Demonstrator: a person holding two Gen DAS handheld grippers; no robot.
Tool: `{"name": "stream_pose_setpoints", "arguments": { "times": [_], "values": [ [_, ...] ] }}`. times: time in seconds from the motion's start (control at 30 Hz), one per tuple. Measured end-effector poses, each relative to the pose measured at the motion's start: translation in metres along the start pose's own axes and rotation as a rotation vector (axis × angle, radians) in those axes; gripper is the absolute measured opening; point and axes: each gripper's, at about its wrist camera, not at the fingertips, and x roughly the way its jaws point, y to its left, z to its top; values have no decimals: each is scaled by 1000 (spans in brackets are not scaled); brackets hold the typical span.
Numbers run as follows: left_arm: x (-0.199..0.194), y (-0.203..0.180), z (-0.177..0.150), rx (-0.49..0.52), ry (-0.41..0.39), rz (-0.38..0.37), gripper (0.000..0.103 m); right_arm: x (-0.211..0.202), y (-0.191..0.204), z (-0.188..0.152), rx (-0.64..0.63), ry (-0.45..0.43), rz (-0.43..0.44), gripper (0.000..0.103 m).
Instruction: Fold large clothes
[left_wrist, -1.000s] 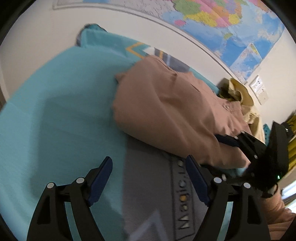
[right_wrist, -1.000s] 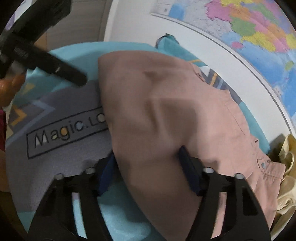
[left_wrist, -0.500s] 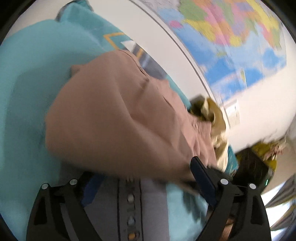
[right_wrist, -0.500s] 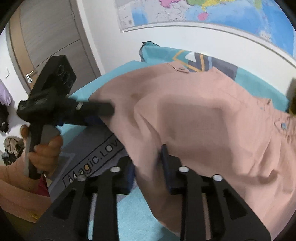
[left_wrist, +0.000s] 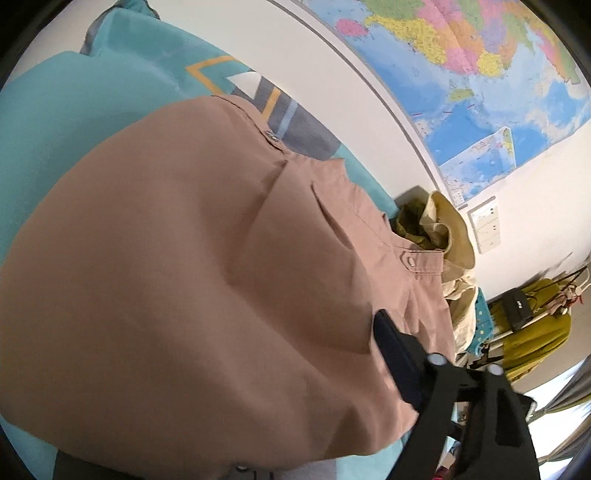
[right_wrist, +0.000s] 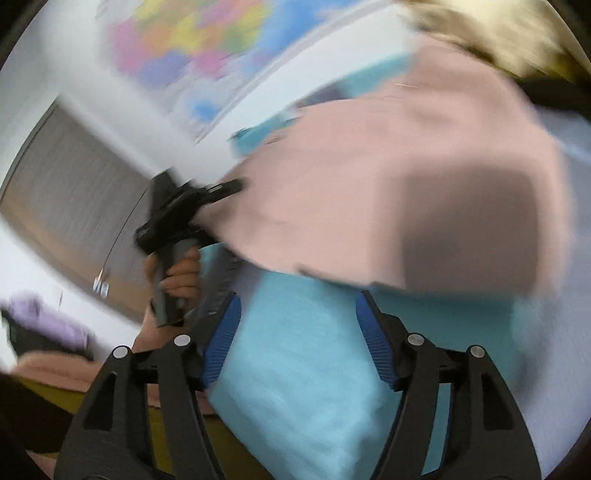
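Left wrist view: one pink garment (left_wrist: 207, 266) lies bunched on the teal bed cover (left_wrist: 55, 110), draped over the left gripper (left_wrist: 258, 369). One blue pad (left_wrist: 395, 362) shows; the jaws have just been closing around the fabric, though whether they press it I cannot tell. One yellow garment (left_wrist: 443, 221) lies beyond.

Right wrist view, blurred: the right gripper (right_wrist: 295, 339) has just opened wide, with nothing between its two pads.

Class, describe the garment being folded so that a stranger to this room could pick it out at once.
Start at the world map on the wall; below it lies a turquoise bedspread. The wide dusty-pink garment covers most of it, with metal snap buttons, unlike the crumpled pale-yellow clothes heaped beside it.
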Motion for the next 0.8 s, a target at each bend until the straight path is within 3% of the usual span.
{"name": "stream_pose_setpoints", "arguments": {
  "times": [0.1, 0.27, 0.5, 0.8],
  "values": [
    [-2, 2, 0, 4, 8, 13, 69, -16, -28, -9, 121, -59, -46, 66],
    [-3, -7, -5, 57, 2, 90, 68, -24, -40, -1, 167, -140, -96, 72],
    [1, -25, -15, 178, -12, 249, 68, -18, -41, 2, 163, -140, -157, 73],
    [2, -28, -16, 211, -11, 286, 69, -18, -43, 4, 182, -154, -172, 74]
  ]
}}
